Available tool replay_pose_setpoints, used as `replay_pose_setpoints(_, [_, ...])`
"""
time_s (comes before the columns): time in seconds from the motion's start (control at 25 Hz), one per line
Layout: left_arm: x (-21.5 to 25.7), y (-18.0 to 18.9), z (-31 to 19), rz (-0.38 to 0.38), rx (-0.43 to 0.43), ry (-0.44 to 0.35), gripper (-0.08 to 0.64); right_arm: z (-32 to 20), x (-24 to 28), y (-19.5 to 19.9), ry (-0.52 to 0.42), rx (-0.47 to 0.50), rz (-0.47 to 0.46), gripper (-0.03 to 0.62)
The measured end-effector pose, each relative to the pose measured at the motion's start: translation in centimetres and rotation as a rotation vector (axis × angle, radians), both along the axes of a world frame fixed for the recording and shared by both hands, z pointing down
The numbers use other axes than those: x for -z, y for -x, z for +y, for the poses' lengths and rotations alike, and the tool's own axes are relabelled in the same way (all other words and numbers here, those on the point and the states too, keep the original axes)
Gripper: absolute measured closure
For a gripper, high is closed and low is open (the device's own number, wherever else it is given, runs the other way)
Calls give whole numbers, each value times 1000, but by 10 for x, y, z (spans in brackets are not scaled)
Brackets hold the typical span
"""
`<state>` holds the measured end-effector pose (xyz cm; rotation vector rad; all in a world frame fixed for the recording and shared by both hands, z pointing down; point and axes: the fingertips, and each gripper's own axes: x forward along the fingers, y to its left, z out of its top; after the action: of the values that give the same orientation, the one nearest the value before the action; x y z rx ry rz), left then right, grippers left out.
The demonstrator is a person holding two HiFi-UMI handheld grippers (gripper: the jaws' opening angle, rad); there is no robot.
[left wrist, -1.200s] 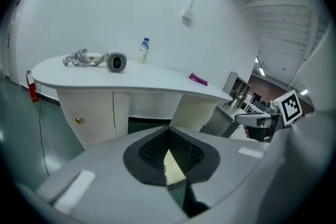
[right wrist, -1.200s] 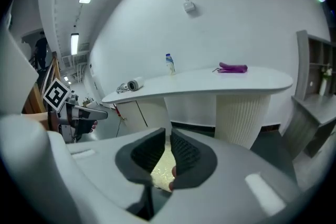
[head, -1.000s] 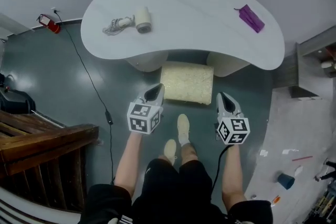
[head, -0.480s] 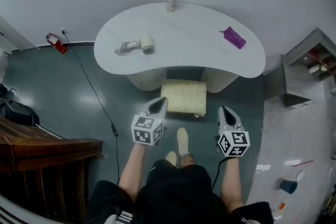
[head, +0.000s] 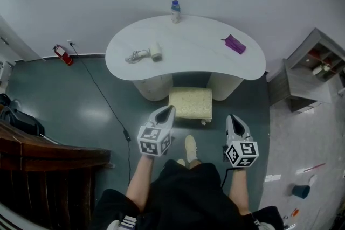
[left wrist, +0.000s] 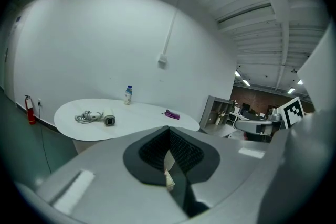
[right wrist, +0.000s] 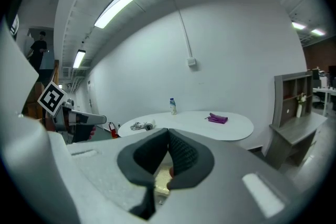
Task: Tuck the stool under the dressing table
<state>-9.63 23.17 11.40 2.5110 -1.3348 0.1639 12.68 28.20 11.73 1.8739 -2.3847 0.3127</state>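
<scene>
Both jaw pairs closed, empty: left gripper (head: pixel 168 110) and right gripper (head: pixel 230 118) have withdrawn from the bench (head: pixel 188 46); stool (head: pixel 190 103) sits part-way under it, task apparently complete.

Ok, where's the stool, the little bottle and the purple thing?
stool (head: pixel 190 103), head view, middle of its cream cushion.
bottle (head: pixel 175 12), head view, its body under the blue cap.
purple pouch (head: pixel 235 44), head view, its middle.
</scene>
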Motion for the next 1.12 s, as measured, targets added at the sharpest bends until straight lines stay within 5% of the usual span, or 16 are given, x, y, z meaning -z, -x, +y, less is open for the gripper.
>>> replay_pose_setpoints(1.12, [13, -3, 33, -40, -4, -47, 555, 29, 13, 6, -31, 42, 9, 589])
